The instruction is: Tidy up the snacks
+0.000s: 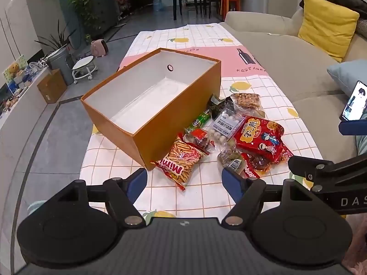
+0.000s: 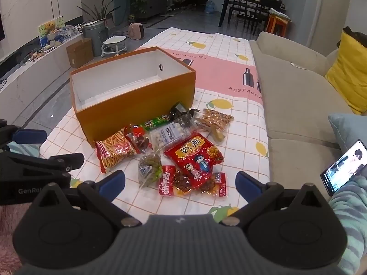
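tablecloth: 1 orange box, 2 red bags, both grippers released.

The orange rectangular cardboard box has a matt outer skin and a smooth white paper-like lining. Beside it, the red crinkled plastic snack bag shines glossy, as does the orange-and-red glossy foil bag of stick snacks; the clear plastic pouch of white balls is transparent and creased. All lie on a soft, matt checked cloth with lemon prints. The blue gripper finger pads look smooth and rubbery on matt black plastic arms. The beige sofa is matt woven fabric.
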`<state>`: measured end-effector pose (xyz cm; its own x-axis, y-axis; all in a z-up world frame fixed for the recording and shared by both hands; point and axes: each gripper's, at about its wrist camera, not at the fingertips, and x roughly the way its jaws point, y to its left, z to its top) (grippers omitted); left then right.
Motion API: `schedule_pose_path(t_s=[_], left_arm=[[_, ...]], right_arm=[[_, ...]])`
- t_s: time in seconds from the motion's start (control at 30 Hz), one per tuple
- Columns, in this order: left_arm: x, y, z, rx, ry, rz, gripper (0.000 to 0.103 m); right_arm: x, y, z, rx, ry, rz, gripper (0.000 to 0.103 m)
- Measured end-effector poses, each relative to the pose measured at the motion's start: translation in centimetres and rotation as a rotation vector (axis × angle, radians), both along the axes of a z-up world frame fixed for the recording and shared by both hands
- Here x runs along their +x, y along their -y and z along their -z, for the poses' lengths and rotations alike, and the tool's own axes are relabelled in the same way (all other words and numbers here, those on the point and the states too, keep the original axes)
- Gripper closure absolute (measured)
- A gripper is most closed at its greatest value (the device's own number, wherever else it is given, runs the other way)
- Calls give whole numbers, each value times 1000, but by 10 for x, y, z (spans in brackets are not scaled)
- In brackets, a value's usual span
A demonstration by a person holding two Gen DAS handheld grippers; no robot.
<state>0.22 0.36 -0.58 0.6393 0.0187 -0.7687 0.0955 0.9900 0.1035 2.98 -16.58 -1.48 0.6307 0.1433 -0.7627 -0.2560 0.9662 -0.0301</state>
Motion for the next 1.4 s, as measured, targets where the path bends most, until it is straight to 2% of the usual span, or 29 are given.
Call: schedule_pose_path(t_s=[1.4], left_arm=[[-3,-1,0,-2,7,-5,18]], right_arm=[[-1,-4,5,4,-22,-17,4]])
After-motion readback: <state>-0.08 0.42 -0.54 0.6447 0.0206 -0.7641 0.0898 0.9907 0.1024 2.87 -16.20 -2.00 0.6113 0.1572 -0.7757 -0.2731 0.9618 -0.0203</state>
